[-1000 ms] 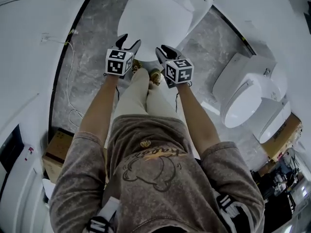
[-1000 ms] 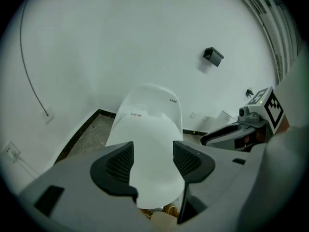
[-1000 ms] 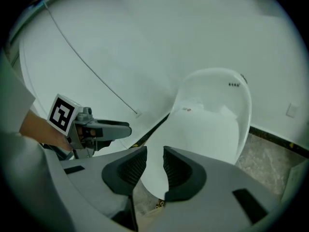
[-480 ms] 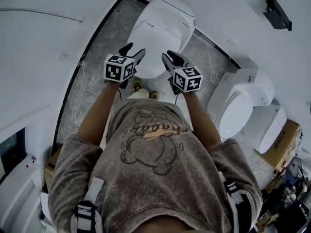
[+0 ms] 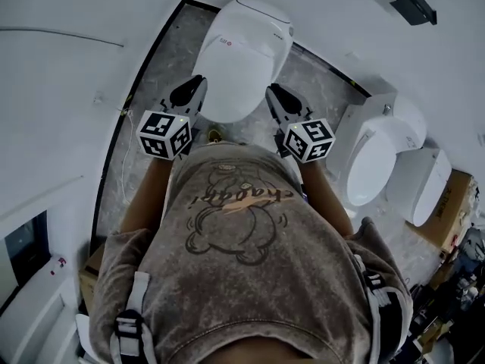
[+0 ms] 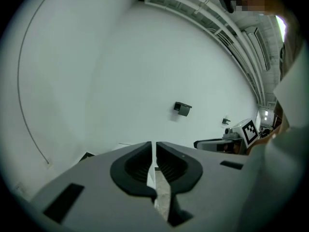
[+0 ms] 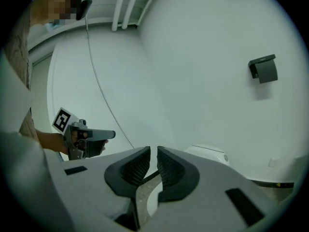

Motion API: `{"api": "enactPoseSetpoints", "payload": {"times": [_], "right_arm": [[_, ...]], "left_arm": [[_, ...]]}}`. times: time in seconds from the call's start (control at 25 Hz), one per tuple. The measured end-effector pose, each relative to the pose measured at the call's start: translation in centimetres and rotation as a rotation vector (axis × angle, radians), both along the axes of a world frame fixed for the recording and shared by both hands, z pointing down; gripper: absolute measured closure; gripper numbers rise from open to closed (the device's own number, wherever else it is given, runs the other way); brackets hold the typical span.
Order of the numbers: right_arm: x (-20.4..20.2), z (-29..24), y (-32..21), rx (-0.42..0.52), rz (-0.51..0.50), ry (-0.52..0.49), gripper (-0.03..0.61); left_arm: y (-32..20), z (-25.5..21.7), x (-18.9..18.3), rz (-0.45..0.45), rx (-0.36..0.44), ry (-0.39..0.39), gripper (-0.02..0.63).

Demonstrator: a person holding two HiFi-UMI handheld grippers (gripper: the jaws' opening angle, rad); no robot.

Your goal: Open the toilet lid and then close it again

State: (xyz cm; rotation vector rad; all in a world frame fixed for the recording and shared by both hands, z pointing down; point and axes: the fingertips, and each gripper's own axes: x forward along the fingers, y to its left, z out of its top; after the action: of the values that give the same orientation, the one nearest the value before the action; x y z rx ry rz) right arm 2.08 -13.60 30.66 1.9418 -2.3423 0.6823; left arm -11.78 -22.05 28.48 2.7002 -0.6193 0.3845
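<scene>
Holds left gripper (image 5: 191, 89) and right gripper (image 5: 276, 97) out before the chest, side by side and well apart. Shows both claws just closed down to a thin slit, with nothing between the pads. Places the toilet (image 5: 282, 29) below and beyond, between the two grippers, lid (image 5: 239, 59) down, touched by neither. Further right, locates a second toilet (image 5: 375, 158); farthest, a black holder (image 5: 413, 1) on the white wall.

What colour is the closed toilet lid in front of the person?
The toilet lid is plain glossy white; the head view shows it best.
</scene>
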Motion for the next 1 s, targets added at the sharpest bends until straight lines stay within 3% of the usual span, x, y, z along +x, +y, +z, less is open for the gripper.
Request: {"api": "enactPoseSetpoints", "payload": {"times": [0.08, 0.44, 1.0], "right_arm": [[0.1, -0.6, 1.2, 0.031, 0.021, 0.012, 0.535], [1.2, 0.4, 2.8, 0.081, 0.116, 0.100, 0.551], [1.1, 0.0, 1.7, 0.111, 0.128, 0.129, 0.552]], "left_arm": [[0.6, 0.2, -0.3, 0.002, -0.001, 0.007, 0.603], [1.0, 0.9, -1.4, -0.051, 0.117, 0.058, 0.604], [0.6, 1.6, -1.8, -0.076, 0.109, 0.061, 0.604]]}}
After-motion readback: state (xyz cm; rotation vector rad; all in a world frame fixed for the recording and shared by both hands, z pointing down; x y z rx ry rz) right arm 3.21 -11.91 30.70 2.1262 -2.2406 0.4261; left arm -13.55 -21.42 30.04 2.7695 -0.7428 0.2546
